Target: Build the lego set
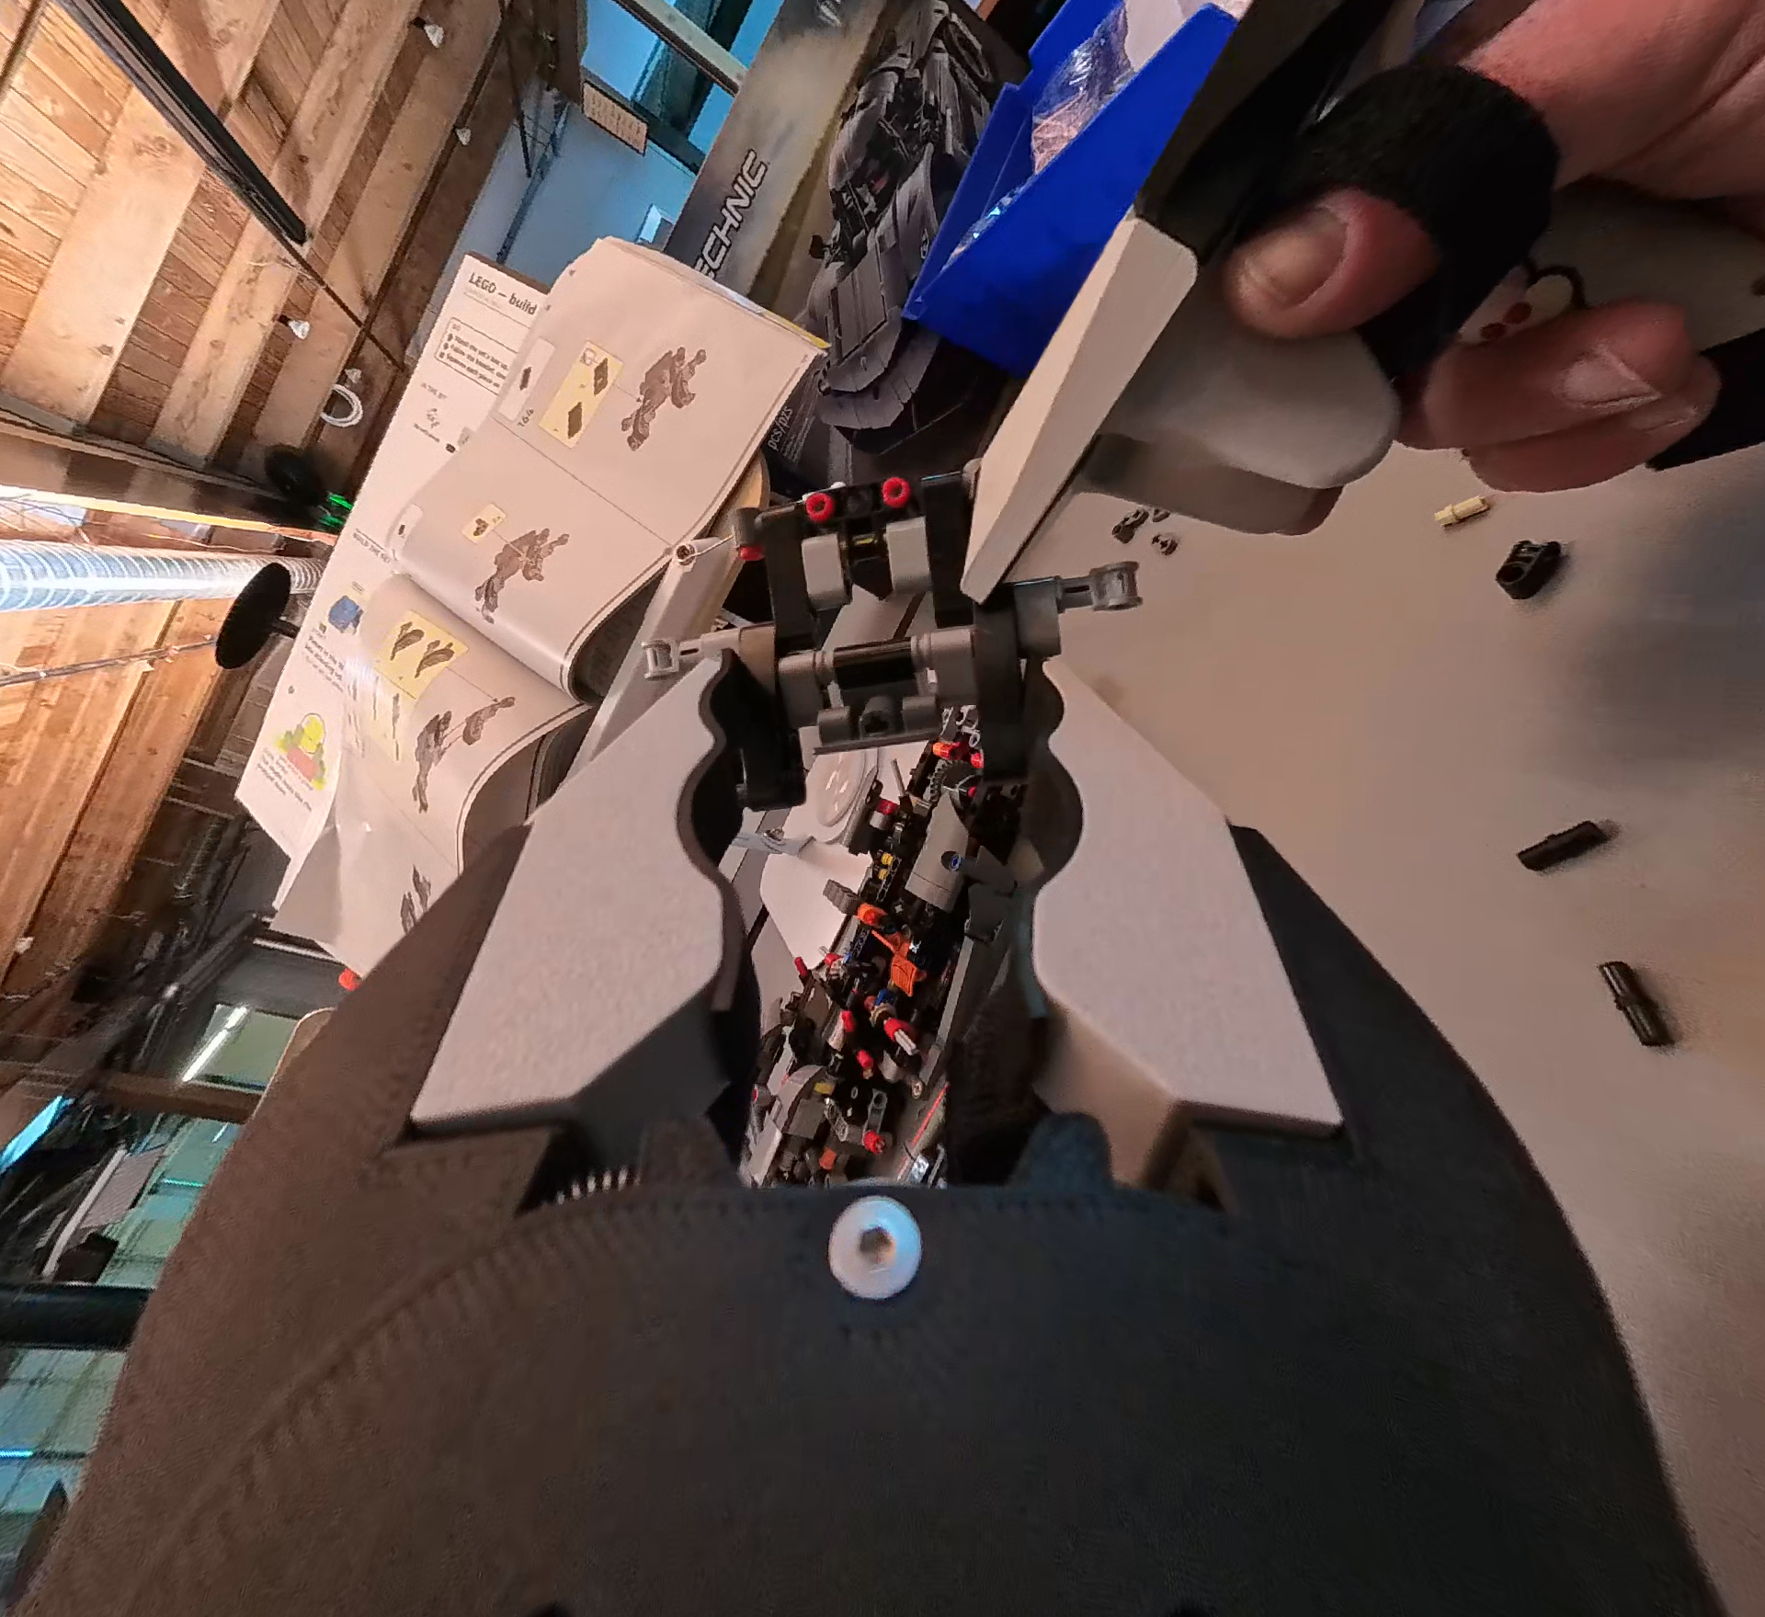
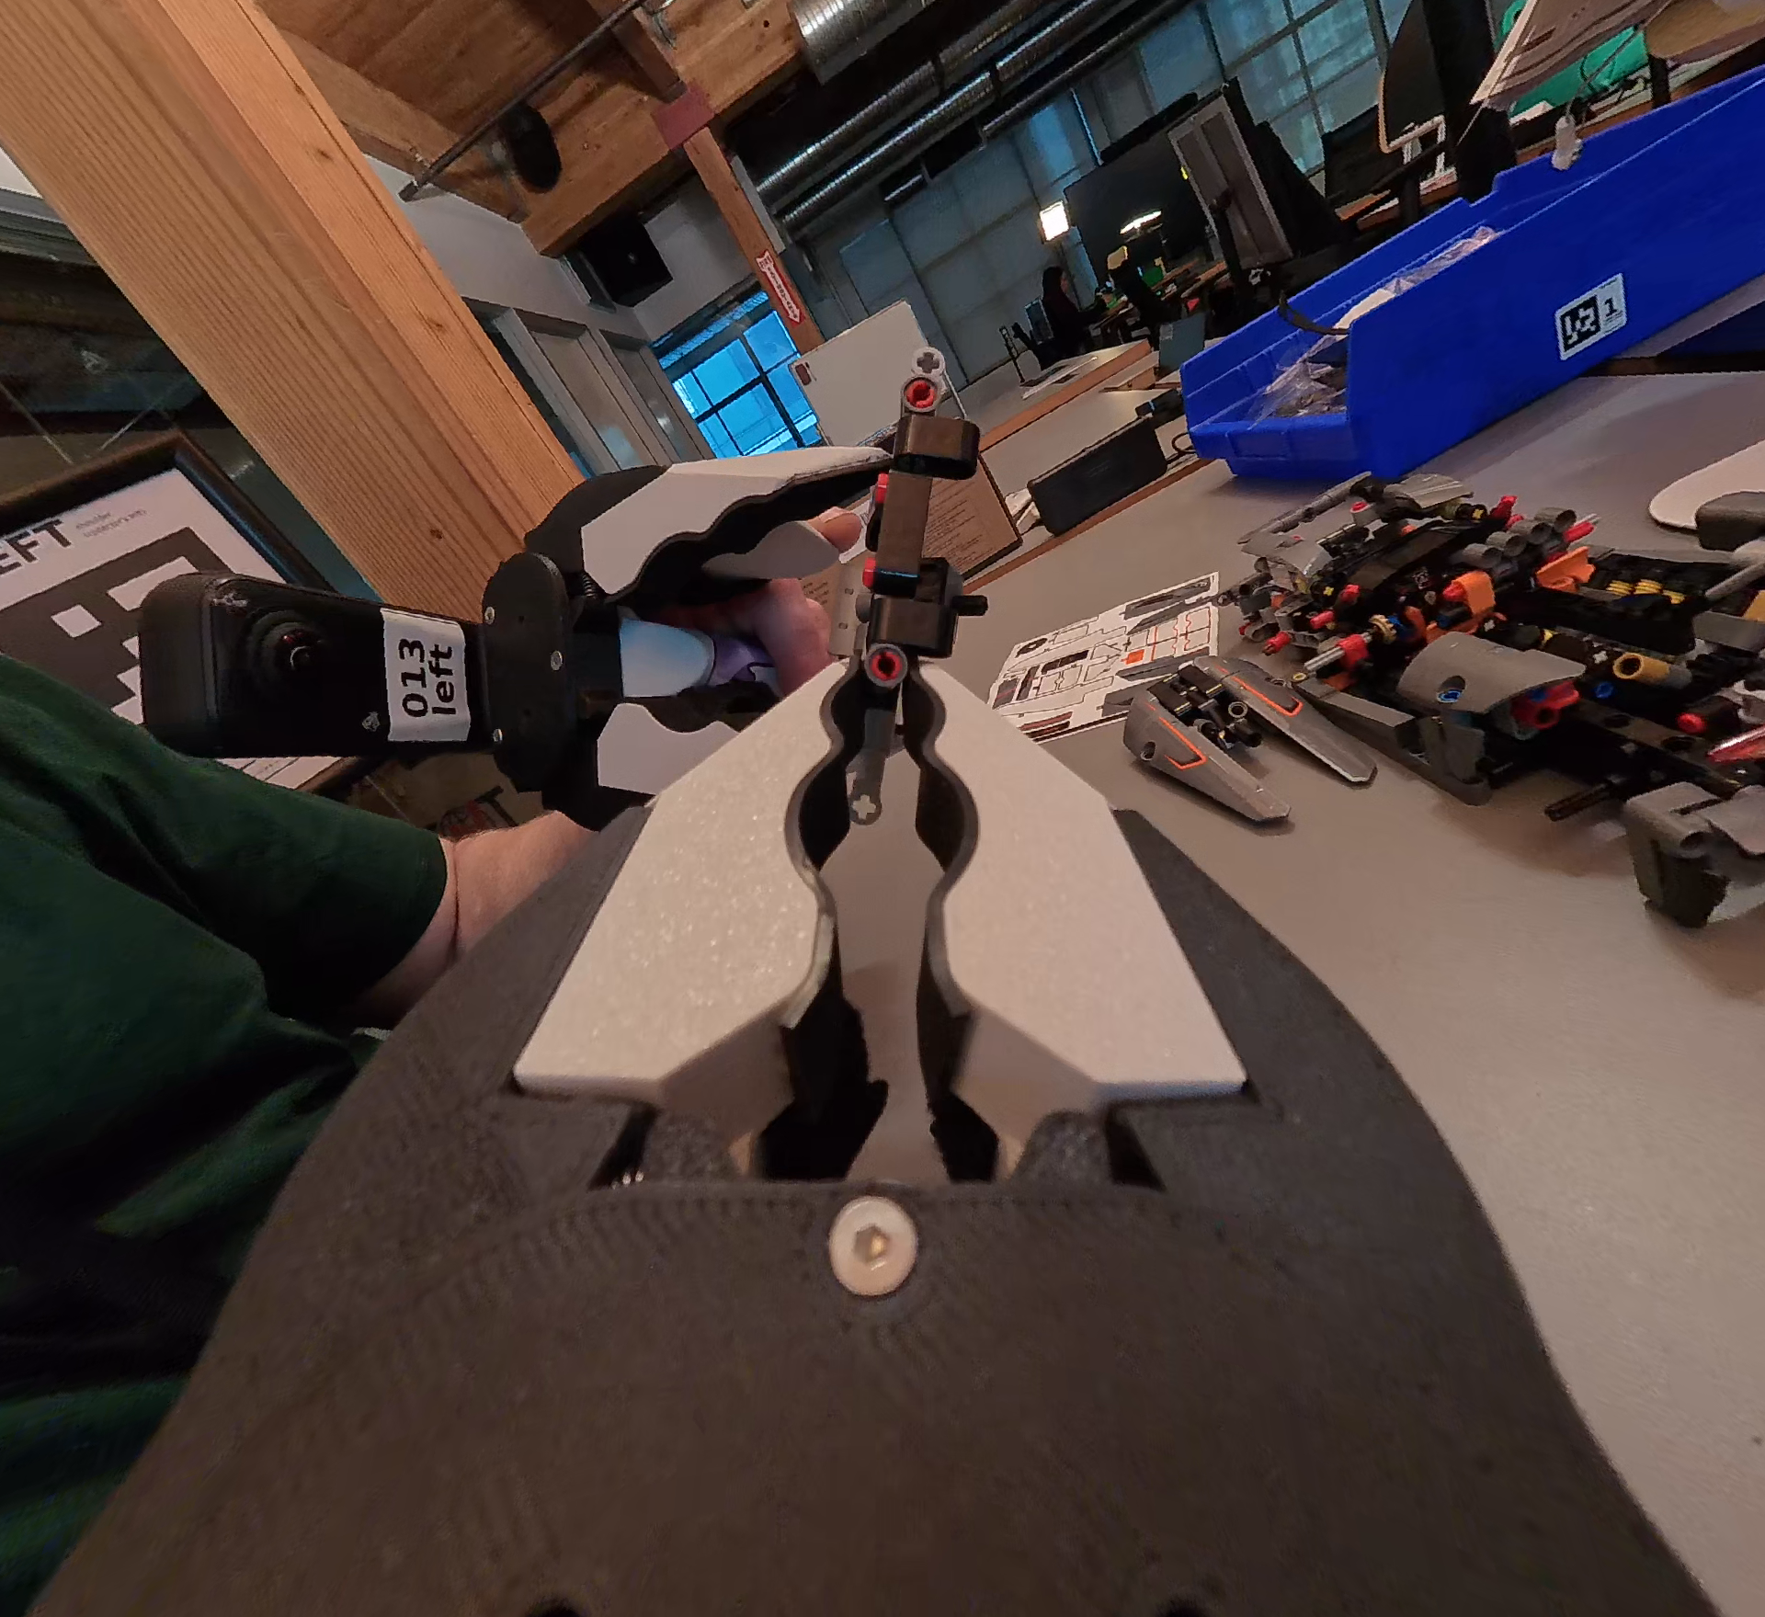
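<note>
A small black and grey lego sub-assembly [image 1: 869, 645] with red pins is held in the air between both grippers. My left gripper [image 1: 879, 692] is shut on its two black side beams. My right gripper [image 1: 1003, 583] comes in from the upper right and touches its right end. In the right wrist view my right gripper [image 2: 886, 678] is shut on the lower end of the sub-assembly [image 2: 912, 540], at a red pin and a thin grey link. The left gripper [image 2: 864, 497] grips it from the left, higher up.
The part-built lego car chassis [image 2: 1490, 616] lies on the grey table [image 2: 1433, 1046], with a grey winged panel piece [image 2: 1222, 731] and a sticker sheet [image 2: 1108, 654] beside it. A blue bin [image 2: 1490, 330] stands behind. An open instruction booklet [image 1: 592, 444] and loose black pins [image 1: 1562, 845] also show. My two grippers' fingertips are within a few centimetres of each other. From either gripper's tips it is about 20 cm to the grey winged panel piece [image 2: 1222, 731].
</note>
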`<state>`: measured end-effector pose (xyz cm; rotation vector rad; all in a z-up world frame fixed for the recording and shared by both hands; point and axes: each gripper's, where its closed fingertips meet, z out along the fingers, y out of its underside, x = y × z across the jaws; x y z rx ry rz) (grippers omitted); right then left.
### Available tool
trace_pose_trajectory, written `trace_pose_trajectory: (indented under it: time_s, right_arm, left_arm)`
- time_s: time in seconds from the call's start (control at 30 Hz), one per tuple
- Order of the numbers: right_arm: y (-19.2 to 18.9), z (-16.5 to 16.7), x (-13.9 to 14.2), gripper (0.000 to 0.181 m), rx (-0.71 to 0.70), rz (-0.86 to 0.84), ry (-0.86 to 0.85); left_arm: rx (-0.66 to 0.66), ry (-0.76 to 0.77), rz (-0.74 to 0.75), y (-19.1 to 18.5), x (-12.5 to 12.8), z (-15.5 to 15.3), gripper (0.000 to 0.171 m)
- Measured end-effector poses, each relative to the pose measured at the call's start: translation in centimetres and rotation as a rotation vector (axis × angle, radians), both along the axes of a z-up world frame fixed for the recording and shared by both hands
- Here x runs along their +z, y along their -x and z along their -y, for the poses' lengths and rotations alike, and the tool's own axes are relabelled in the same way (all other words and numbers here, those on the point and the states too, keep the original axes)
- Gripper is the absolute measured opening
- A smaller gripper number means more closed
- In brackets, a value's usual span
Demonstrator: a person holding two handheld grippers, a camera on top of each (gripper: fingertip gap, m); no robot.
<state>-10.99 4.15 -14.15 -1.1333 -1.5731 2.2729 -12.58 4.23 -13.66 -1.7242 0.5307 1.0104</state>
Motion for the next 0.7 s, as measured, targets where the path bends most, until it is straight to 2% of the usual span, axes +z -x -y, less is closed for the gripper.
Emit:
trace_pose_trajectory:
  time_s: [0.3, 0.4, 0.5, 0.7]
  right_arm:
    - [0.0, -0.1, 0.1, 0.005, -0.004, 0.000, 0.009]
    - [-0.1, -0.4, 0.6, 0.005, 0.005, -0.012, 0.058]
    - [-0.4, -1.1, 1.3, 0.004, 0.015, -0.033, 0.131]
    - [-0.8, -1.2, 2.0, 0.004, 0.050, -0.059, 0.180]
  left_arm:
    - [-0.009, 0.001, 0.044, 0.1, 0.0, -0.1, 0.055]
    - [-0.018, -0.015, 0.044, 0.0, 0.3, -0.3, 0.056]
    - [-0.002, -0.096, -0.024, -0.1, 1.6, -0.4, 0.066]
    - [-0.044, -0.187, 0.192, 0.2, 2.5, 0.2, 0.078]
